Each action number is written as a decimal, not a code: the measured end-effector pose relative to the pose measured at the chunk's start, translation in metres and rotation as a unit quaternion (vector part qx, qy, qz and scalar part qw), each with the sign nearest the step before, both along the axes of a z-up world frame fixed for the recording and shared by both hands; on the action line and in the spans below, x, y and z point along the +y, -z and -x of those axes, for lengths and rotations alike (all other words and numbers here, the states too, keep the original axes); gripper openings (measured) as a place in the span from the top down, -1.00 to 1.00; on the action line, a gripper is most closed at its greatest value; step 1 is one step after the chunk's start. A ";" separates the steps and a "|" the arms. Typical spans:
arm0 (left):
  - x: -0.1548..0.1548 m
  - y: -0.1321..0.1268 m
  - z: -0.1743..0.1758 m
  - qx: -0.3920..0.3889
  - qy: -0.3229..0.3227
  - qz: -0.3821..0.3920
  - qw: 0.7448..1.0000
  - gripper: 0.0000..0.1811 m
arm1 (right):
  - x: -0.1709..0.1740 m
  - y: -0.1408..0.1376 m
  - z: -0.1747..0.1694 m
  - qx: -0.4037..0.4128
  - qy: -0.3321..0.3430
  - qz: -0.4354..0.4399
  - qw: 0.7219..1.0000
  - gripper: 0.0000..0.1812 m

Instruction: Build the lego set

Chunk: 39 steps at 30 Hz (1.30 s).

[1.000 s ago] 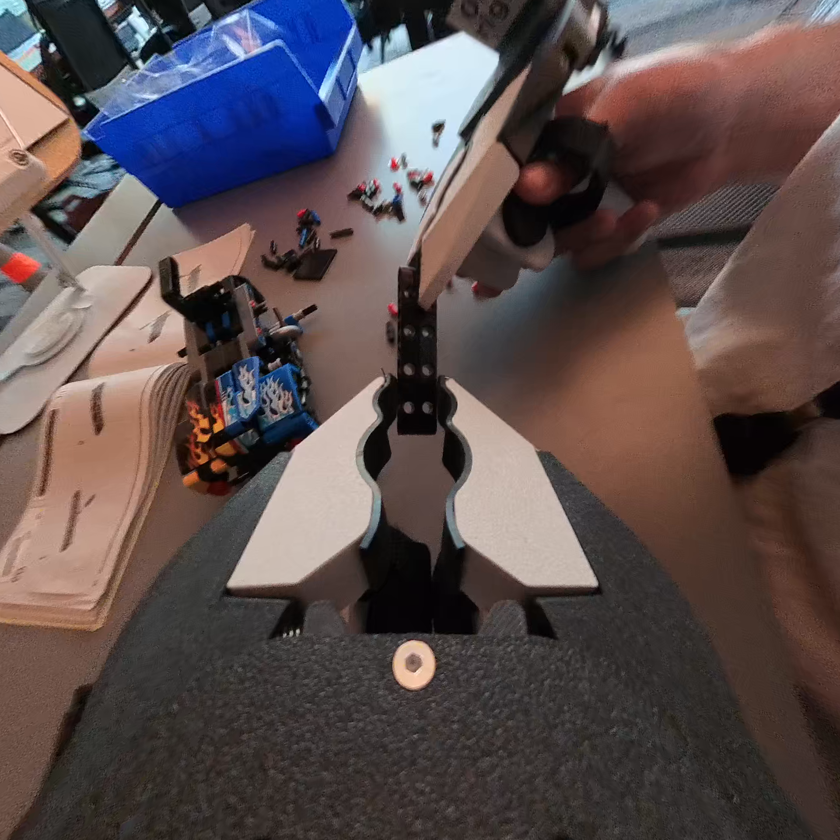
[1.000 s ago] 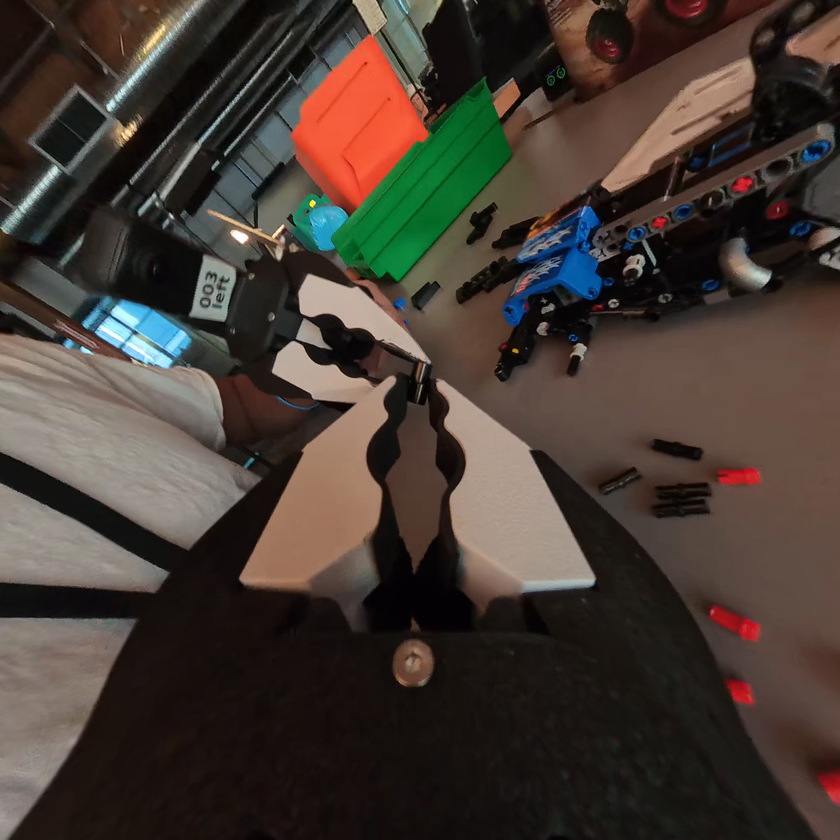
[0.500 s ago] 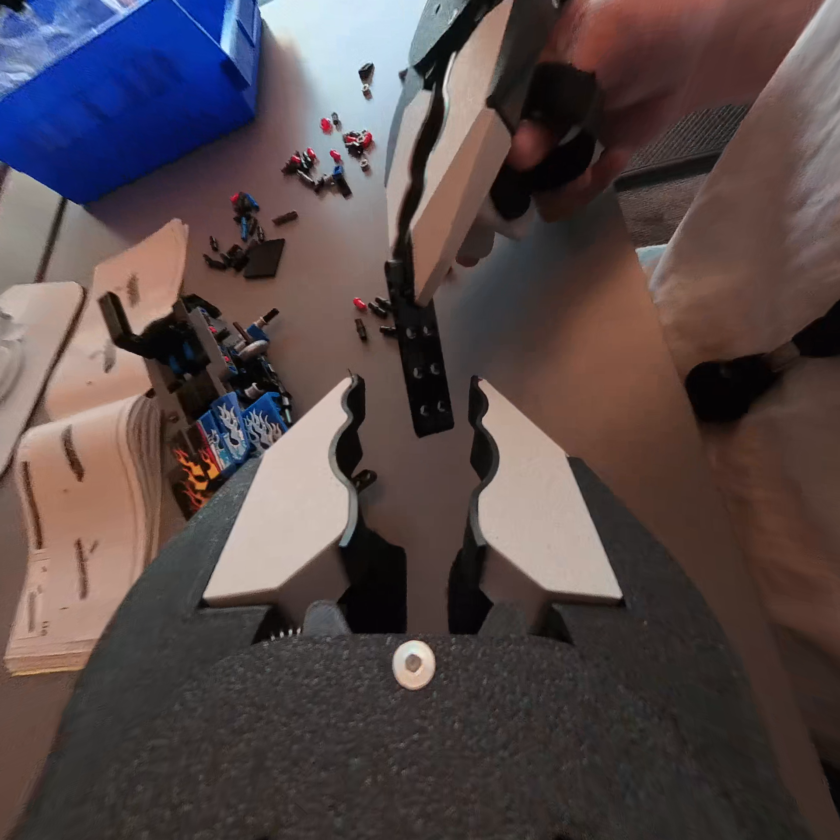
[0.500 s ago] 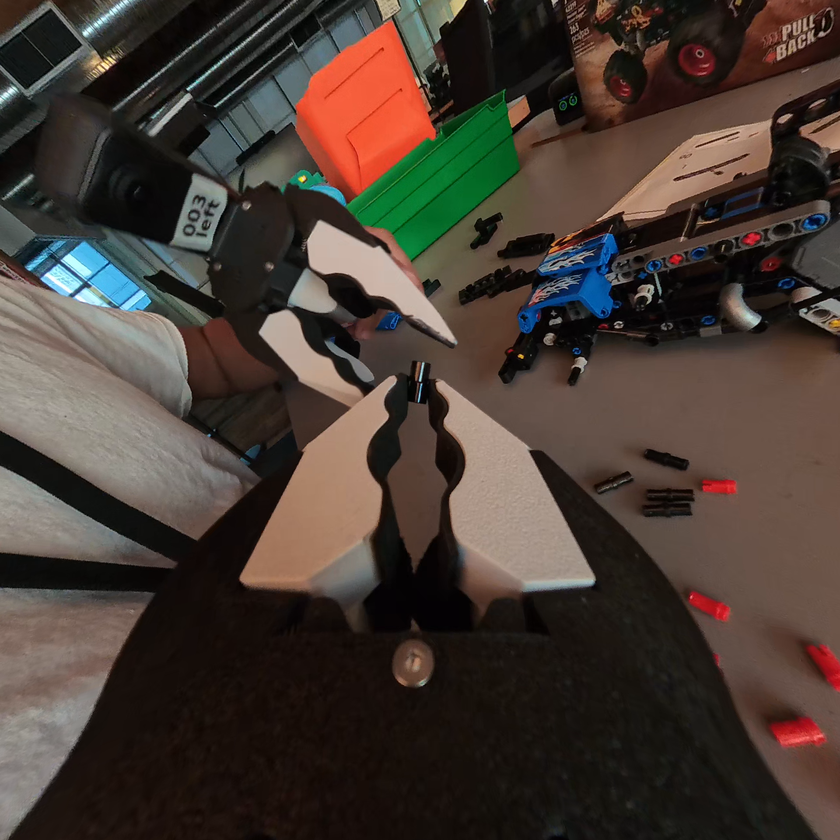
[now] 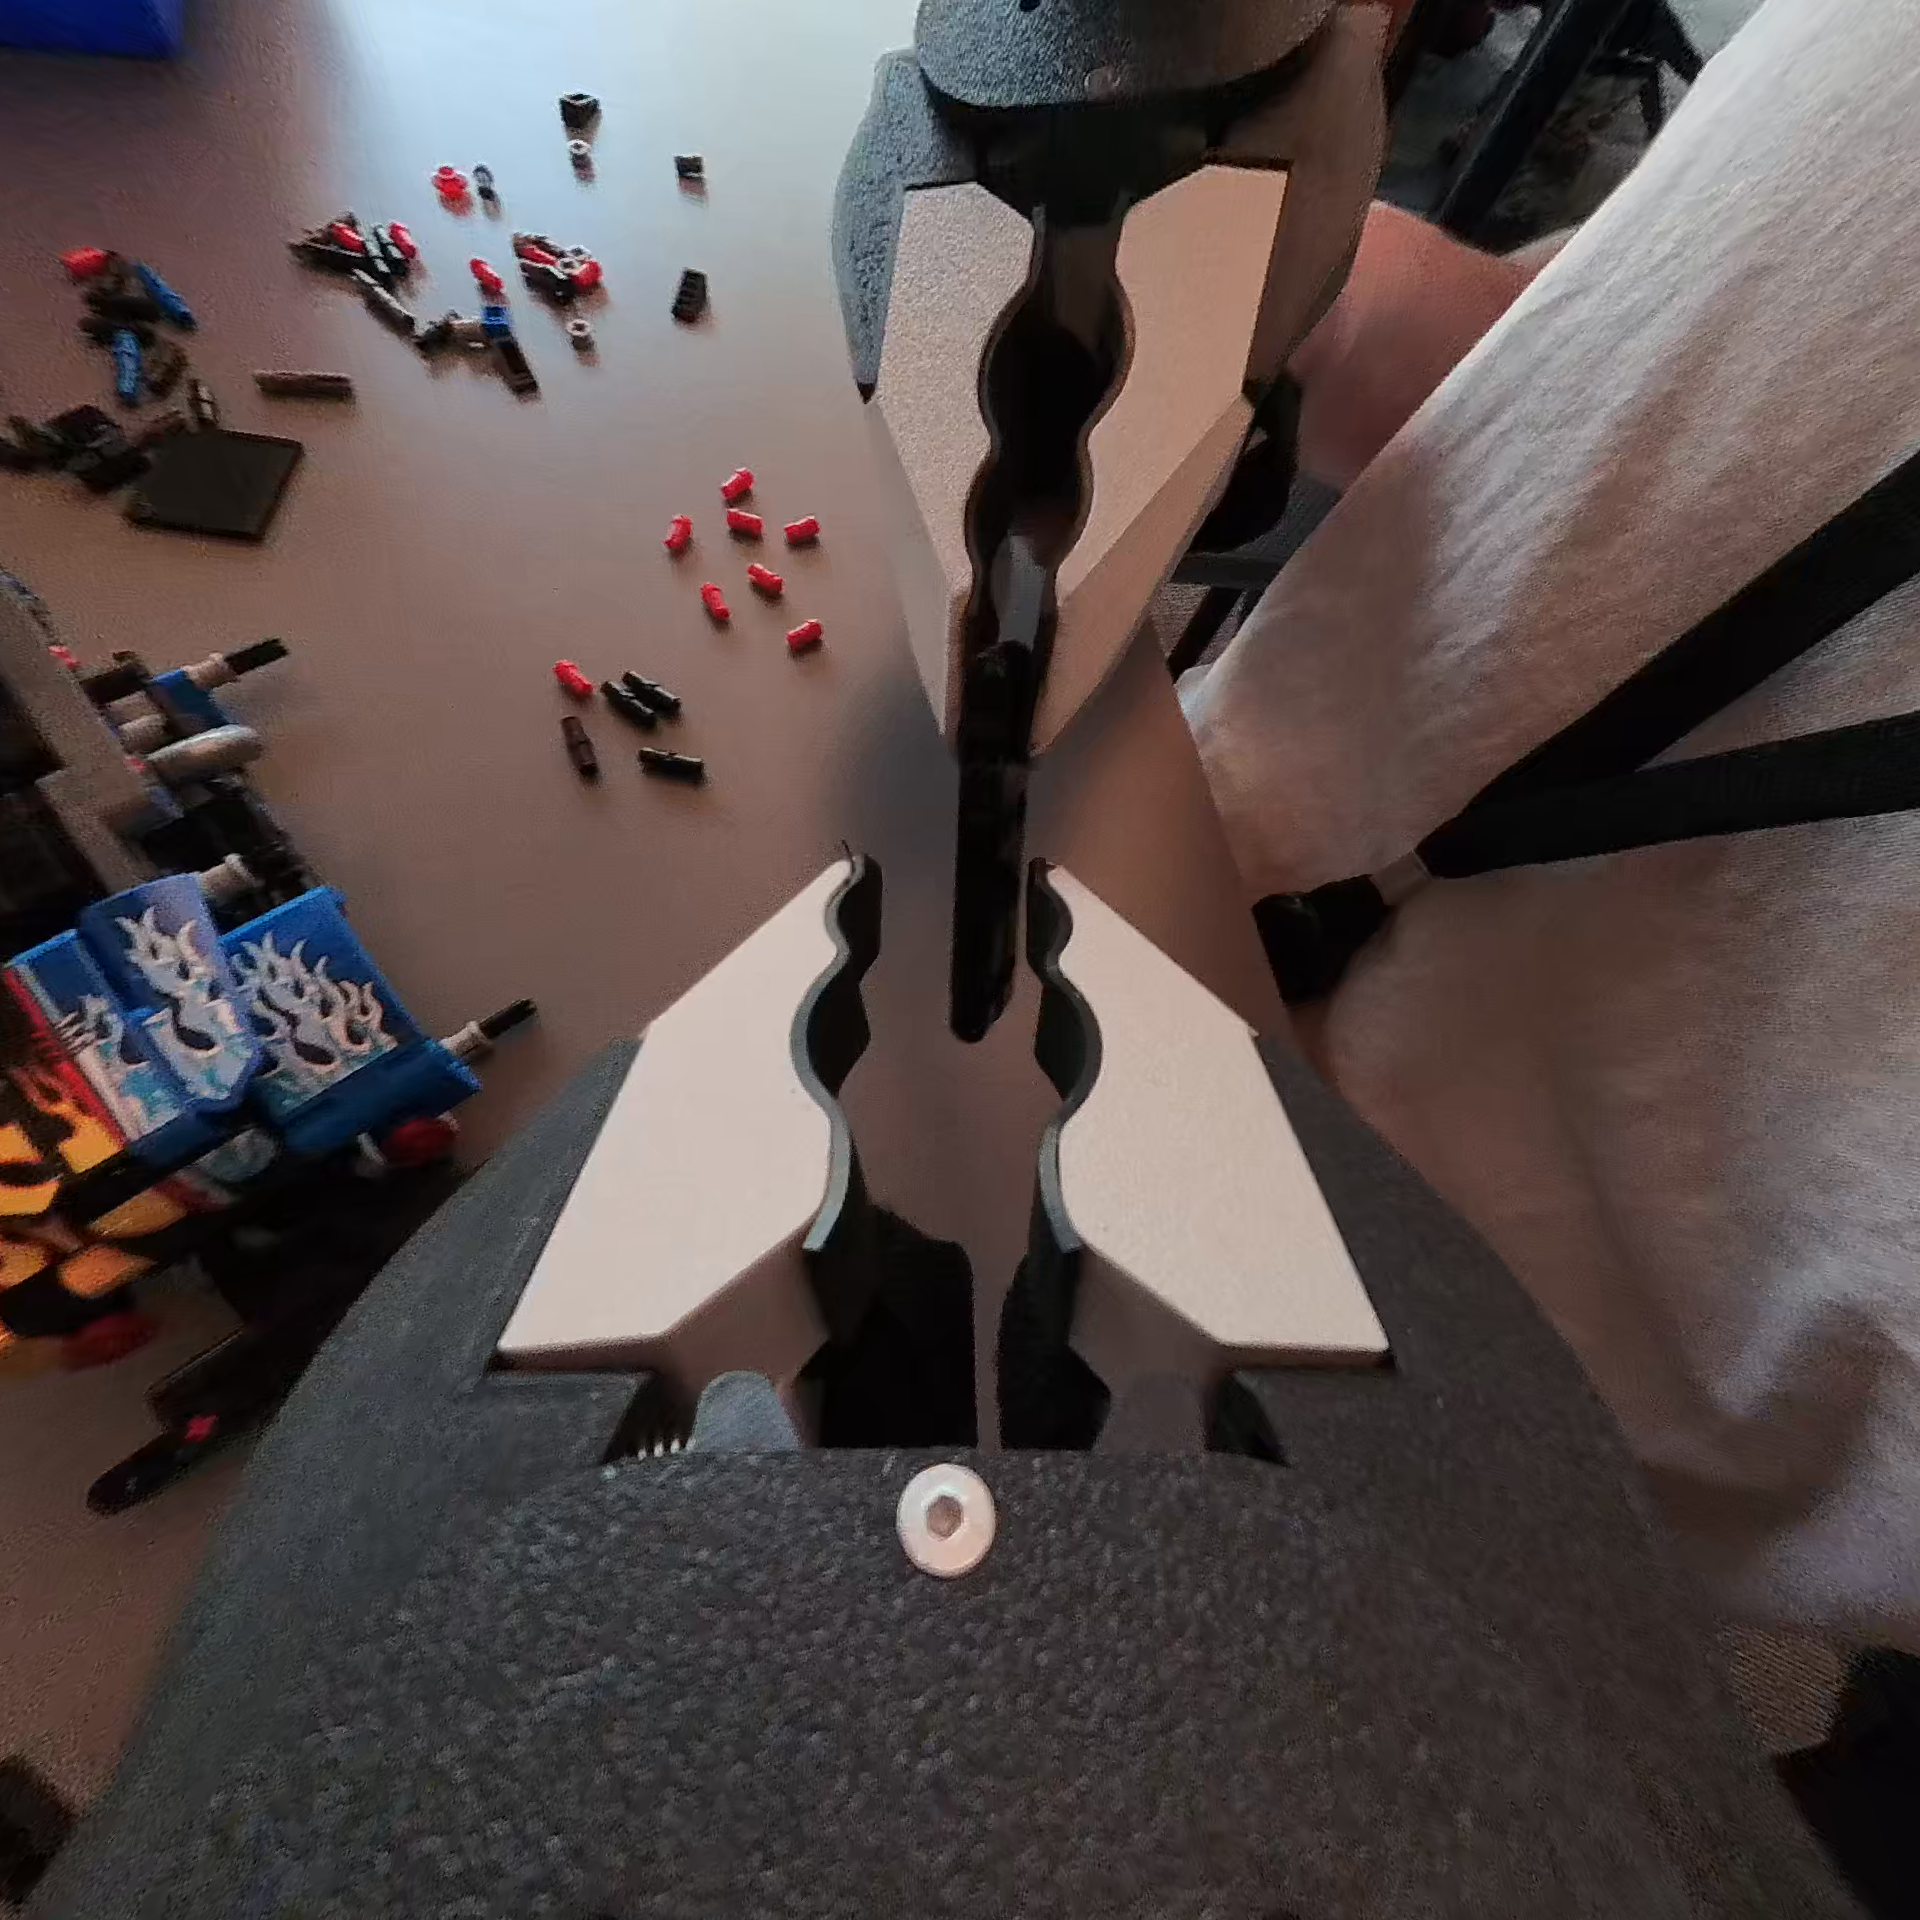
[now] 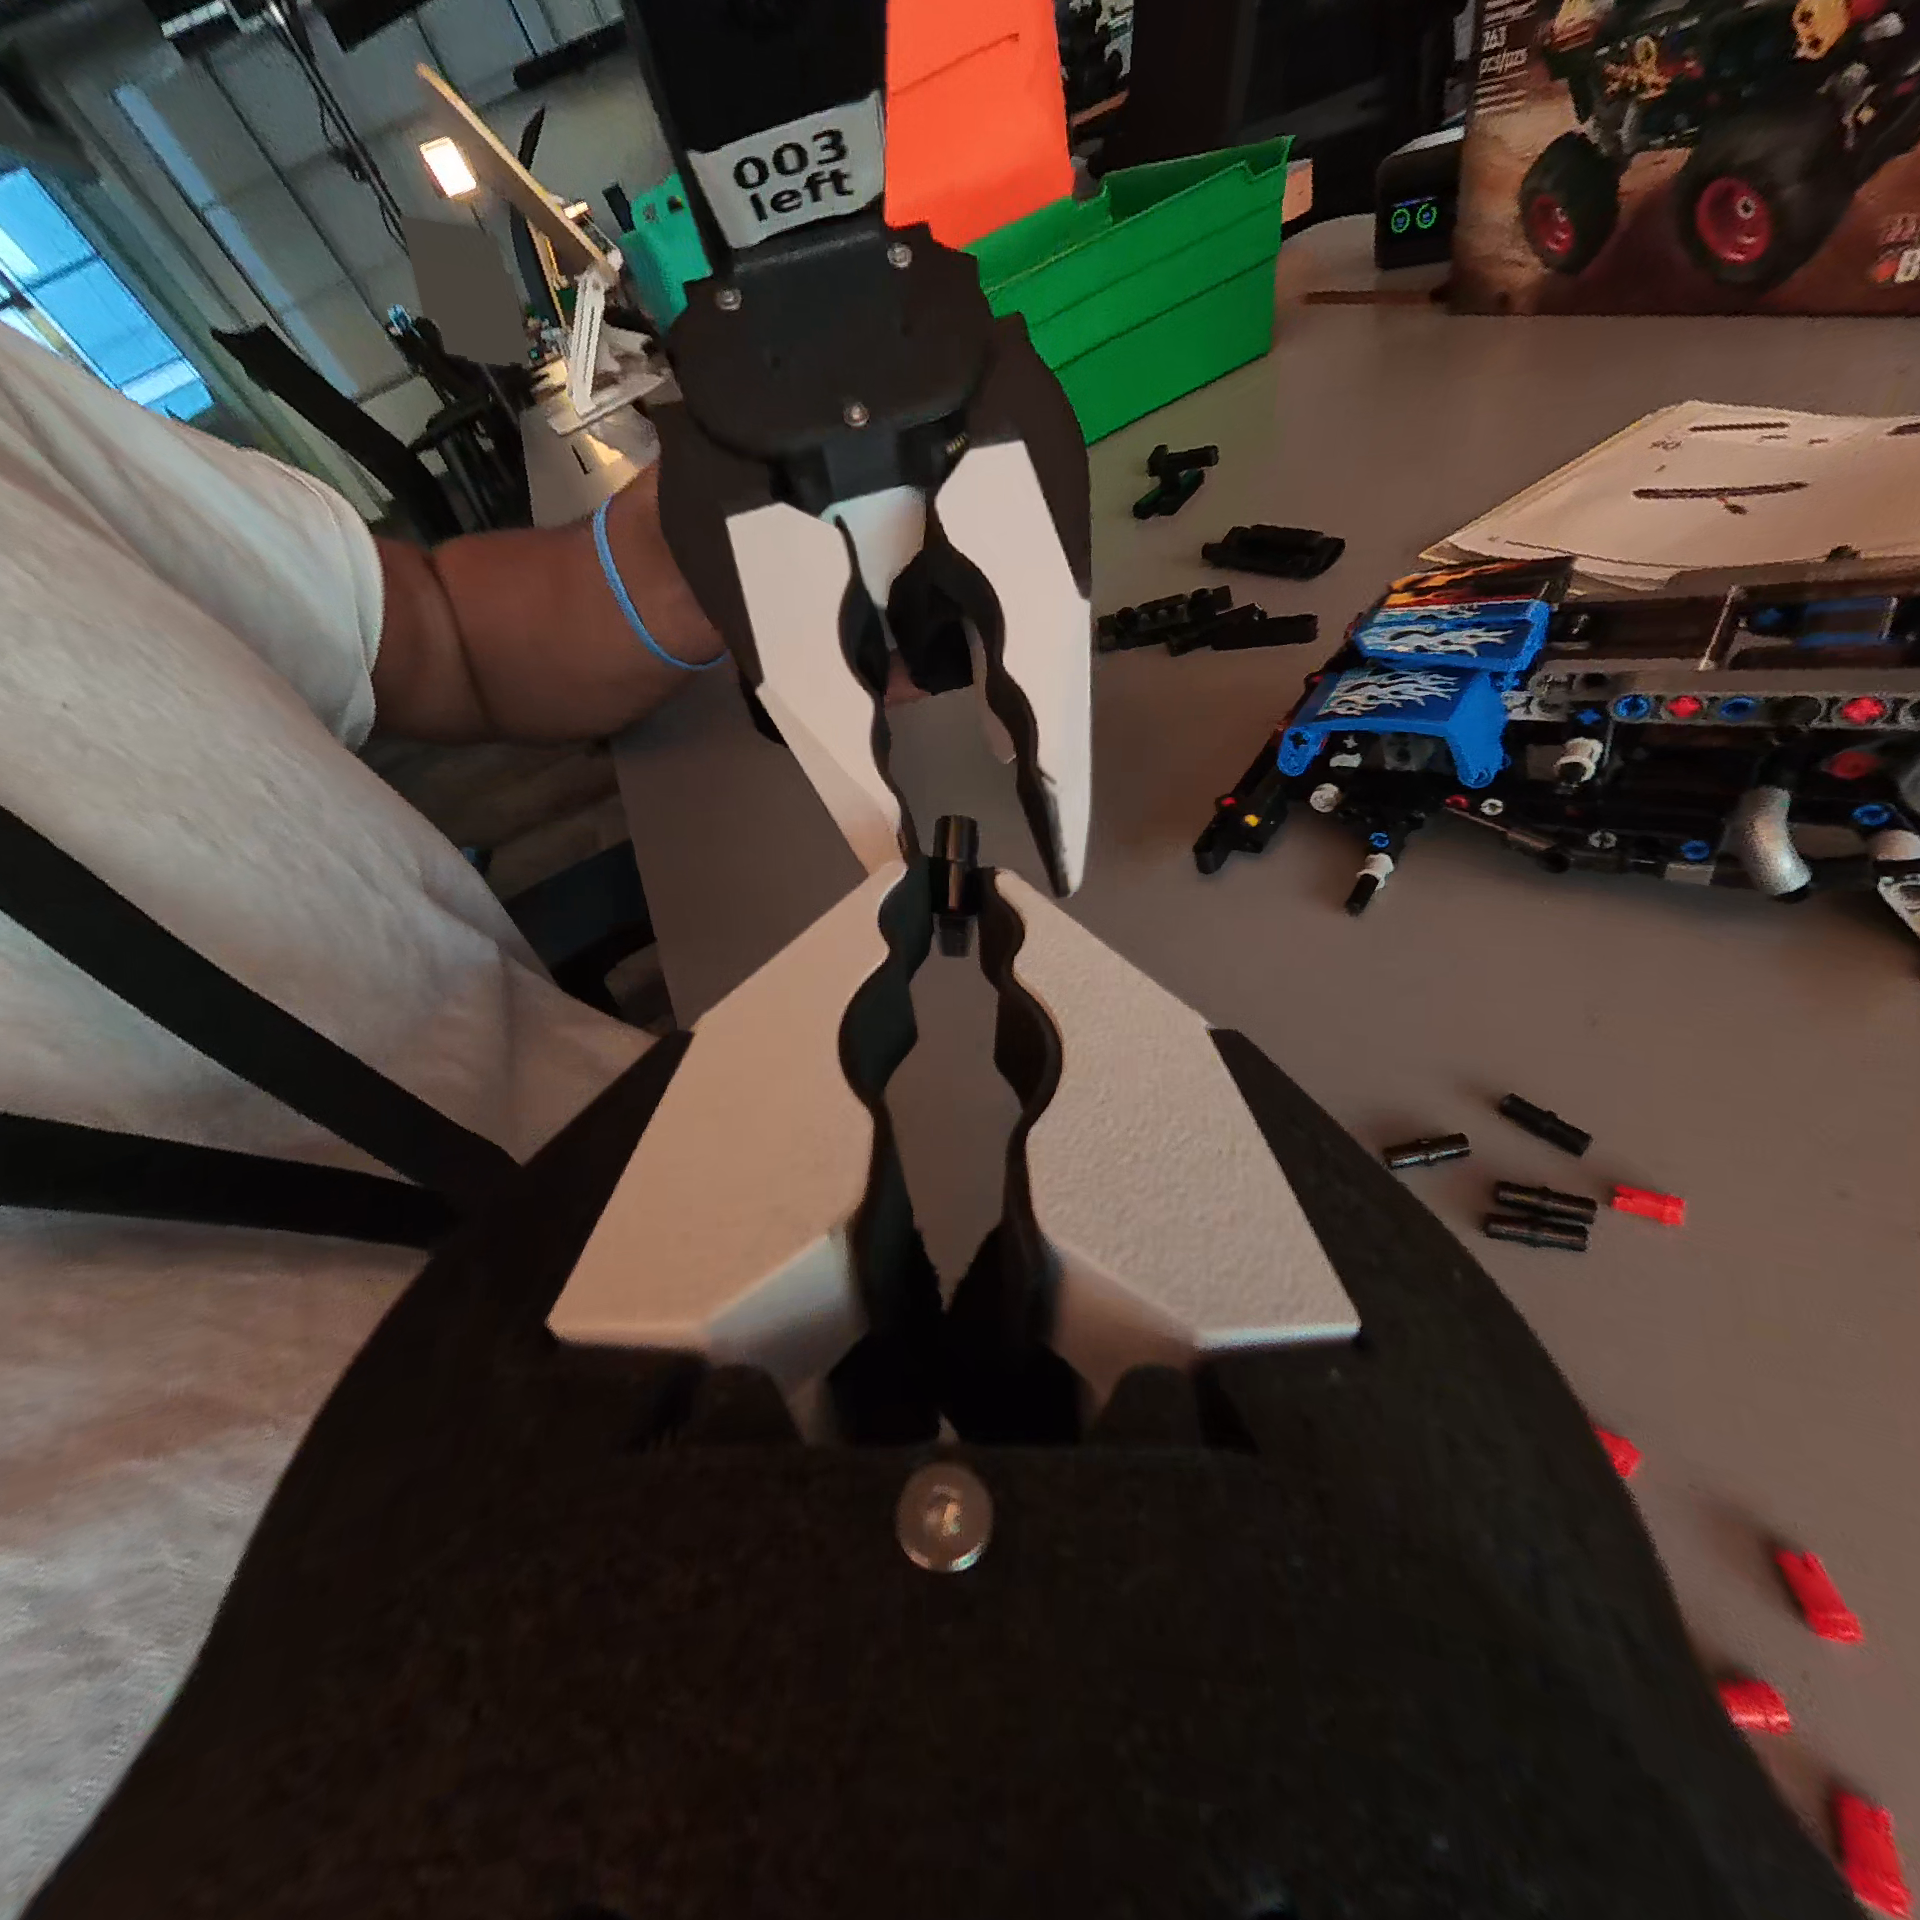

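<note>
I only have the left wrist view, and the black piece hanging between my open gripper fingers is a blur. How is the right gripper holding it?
Observer: In the right wrist view, the right gripper is shut on the black piece at its very fingertips, and a short stub sticks out past them.
Operator: The instruction booklet is out of my frame. Where is it?
Observer: The instruction booklet lies flat on the table, just beyond the blue-panelled model and in front of the set's box.
</note>
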State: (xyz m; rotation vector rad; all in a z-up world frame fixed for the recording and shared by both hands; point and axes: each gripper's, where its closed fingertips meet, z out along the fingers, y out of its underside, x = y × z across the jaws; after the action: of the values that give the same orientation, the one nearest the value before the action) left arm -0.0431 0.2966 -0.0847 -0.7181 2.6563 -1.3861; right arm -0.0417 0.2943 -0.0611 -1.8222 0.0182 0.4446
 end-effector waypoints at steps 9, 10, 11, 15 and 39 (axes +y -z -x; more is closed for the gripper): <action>-0.016 -0.013 0.005 0.042 0.031 0.091 0.994 0.91 | -0.003 -0.010 0.000 0.021 -0.002 -0.030 0.999 0.92; -0.018 -0.015 0.006 0.045 0.031 0.104 0.993 0.92 | -0.004 -0.012 0.000 0.023 -0.004 -0.039 0.999 0.92; -0.019 -0.015 0.006 0.049 0.030 0.114 0.992 0.91 | -0.005 -0.013 0.000 0.022 -0.007 -0.044 0.999 0.92; -0.022 -0.014 0.005 0.038 0.028 0.122 0.991 0.91 | -0.005 -0.011 -0.001 0.030 -0.009 -0.047 0.998 0.92; 0.003 -0.014 -0.018 -0.009 -0.061 0.164 0.985 0.93 | -0.016 0.001 -0.041 -0.038 0.101 0.000 0.994 0.83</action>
State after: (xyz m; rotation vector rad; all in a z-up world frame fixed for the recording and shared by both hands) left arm -0.0256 0.2993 -0.0703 -0.8739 2.3485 -1.8044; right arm -0.0003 0.2783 -0.0621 -1.8149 0.1478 0.2322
